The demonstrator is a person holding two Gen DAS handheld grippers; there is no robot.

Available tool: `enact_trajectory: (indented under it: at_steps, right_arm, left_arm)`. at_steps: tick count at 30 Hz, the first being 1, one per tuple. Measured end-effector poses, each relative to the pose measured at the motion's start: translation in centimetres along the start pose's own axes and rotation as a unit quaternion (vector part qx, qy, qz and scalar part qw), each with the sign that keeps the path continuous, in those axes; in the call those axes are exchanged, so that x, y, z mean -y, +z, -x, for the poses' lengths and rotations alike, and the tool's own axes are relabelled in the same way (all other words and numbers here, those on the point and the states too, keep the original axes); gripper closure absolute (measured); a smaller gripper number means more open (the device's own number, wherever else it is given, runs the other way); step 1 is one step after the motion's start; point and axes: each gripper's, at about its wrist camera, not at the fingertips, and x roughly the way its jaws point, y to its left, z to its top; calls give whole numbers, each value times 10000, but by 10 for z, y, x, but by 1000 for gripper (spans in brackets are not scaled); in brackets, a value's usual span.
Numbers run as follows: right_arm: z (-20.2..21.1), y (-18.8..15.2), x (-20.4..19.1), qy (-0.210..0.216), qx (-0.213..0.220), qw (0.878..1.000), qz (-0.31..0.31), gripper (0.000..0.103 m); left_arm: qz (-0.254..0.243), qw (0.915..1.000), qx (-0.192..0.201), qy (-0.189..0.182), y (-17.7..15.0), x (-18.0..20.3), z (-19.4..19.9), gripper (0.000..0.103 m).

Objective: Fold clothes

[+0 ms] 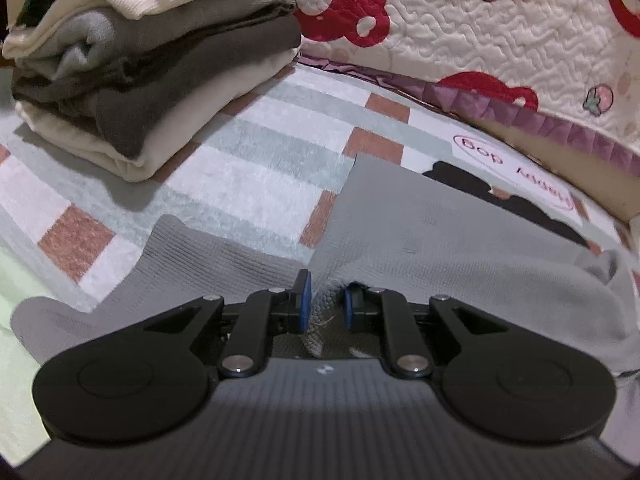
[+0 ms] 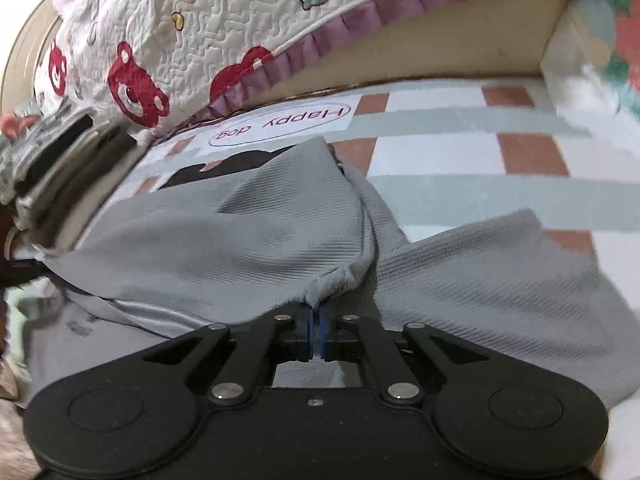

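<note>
A grey ribbed garment [image 1: 420,232] lies spread on a checked blanket [image 1: 256,168]. My left gripper [image 1: 326,304] stands partly open around a bunched fold of the grey cloth between its blue pads. In the right wrist view the same garment [image 2: 248,232] is lifted and draped. My right gripper [image 2: 315,320] is shut on a pinched edge of it, and the cloth hangs away to both sides.
A stack of folded clothes [image 1: 152,64] in cream, grey and dark tones sits at the far left; it also shows in the right wrist view [image 2: 68,168]. A quilted bear-print cover [image 1: 480,32] with a purple frill rises behind. A "Happy dog" label [image 2: 280,124] marks the blanket.
</note>
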Motion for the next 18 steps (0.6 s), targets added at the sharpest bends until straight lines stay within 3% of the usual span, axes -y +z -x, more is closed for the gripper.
enact_trajectory:
  at_steps: [9, 11, 12, 13, 14, 15, 16, 18]
  right_arm:
    - [-23, 2, -8, -629, -117, 9968, 472, 83]
    - [-26, 2, -7, -733, -72, 9962, 468, 75]
    - [-28, 2, -9, -762, -27, 9959, 492, 75]
    - [-30, 3, -10, -791, 19, 9955, 512, 75]
    - [-32, 4, -11, -811, 66, 9954, 512, 77]
    - [-33, 7, -13, -773, 110, 9955, 533, 88]
    - [-33, 10, -15, -733, 152, 9957, 543, 99]
    - [-24, 25, -20, -563, 258, 9973, 395, 100]
  left_arm:
    - [-101, 9999, -76, 46, -3, 7, -6, 84]
    - [-145, 9998, -96, 67, -4, 8, -8, 80]
    - [-159, 9998, -110, 72, -5, 8, -9, 71]
    - [-204, 9997, -136, 79, -5, 9, -12, 70]
    - [-251, 9995, -163, 87, -5, 10, -15, 74]
    - [-418, 9986, -295, 162, -3, 13, -19, 97]
    - [-597, 9969, -439, 245, 0, 16, -23, 98]
    - [-790, 9955, -499, 183, 11, 22, -16, 98]
